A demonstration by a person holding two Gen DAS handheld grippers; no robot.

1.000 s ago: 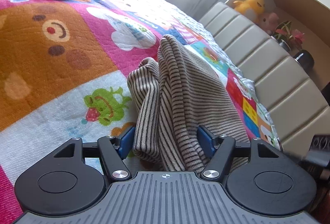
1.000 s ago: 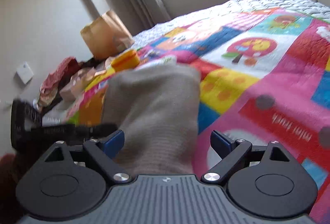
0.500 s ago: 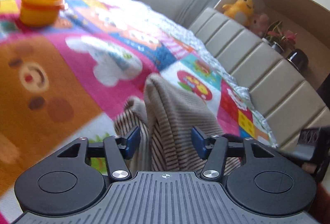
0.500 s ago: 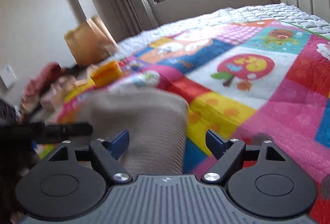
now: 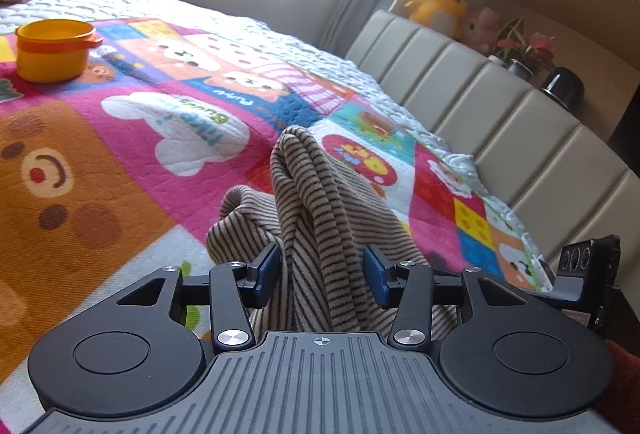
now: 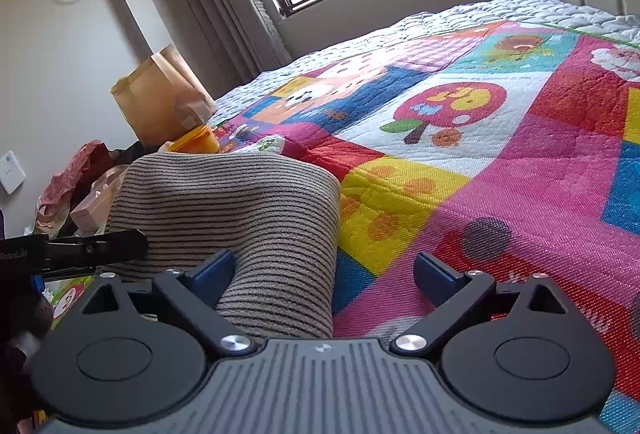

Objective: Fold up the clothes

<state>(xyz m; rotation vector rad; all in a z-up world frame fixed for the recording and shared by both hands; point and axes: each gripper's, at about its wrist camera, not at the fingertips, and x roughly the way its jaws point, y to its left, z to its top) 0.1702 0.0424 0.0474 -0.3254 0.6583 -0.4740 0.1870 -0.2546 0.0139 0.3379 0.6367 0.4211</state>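
Striped garment (image 5: 316, 218) bunched on the bed's quilt (image 5: 120, 154), folds heaped upright, probably gathered for a fold. Left claw (image 5: 320, 270) closing, folds between its pads, which look not yet pressing. Right claw (image 6: 324, 276) opening wide, cloth beside one pad only, apparently letting go. Orange cup (image 5: 50, 50) well apart.

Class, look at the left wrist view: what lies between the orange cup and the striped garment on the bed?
Only bare patchwork quilt separates the orange cup from the striped garment.
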